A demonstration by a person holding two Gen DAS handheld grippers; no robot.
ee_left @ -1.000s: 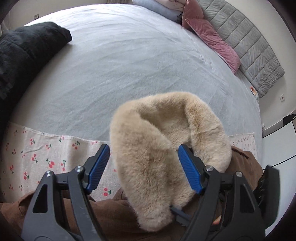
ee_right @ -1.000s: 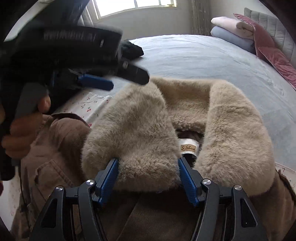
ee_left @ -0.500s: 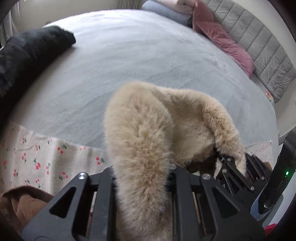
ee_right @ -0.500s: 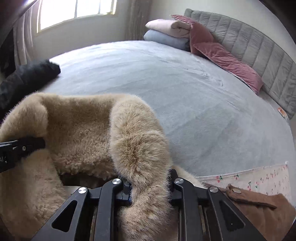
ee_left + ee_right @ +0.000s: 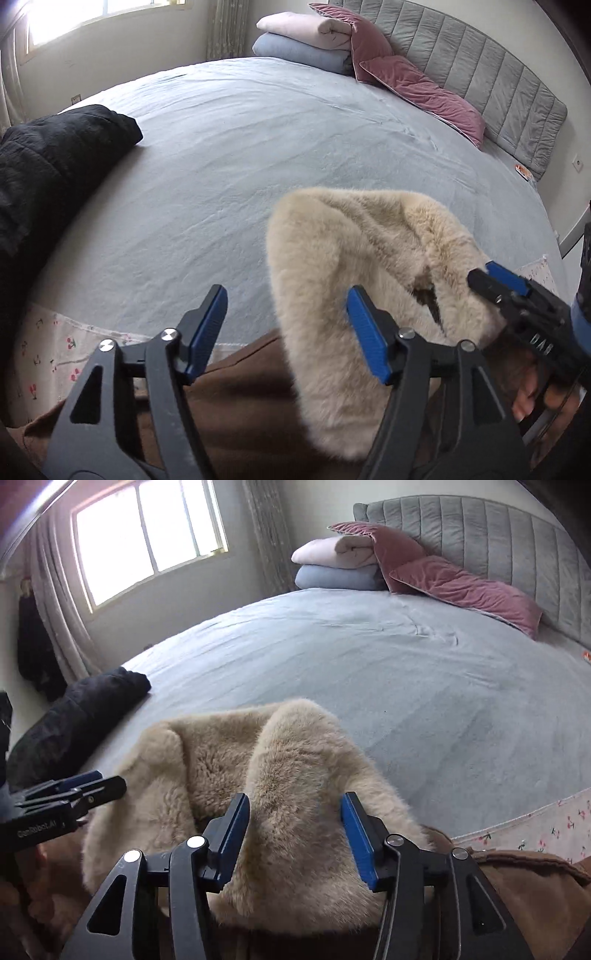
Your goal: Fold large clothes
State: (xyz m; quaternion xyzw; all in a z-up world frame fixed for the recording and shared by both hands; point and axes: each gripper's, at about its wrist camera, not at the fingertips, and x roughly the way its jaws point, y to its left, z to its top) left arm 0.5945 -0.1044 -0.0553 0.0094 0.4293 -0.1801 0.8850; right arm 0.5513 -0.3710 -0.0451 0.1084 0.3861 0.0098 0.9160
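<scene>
Now both tools stand released: left tool [image 5: 286, 328] beside the fur collar [image 5: 354, 266], right tool [image 5: 293, 834] around it. The coat [image 5: 517, 882] at the bed [image 5: 406, 672] edge may slide off.

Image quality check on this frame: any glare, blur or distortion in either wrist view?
Right wrist view: the window is blown out white, and fisheye bulges the bed into a dome. Left wrist view: glare only at the top-left corner; the fur collar and left gripper look sharp, without motion blur.
</scene>
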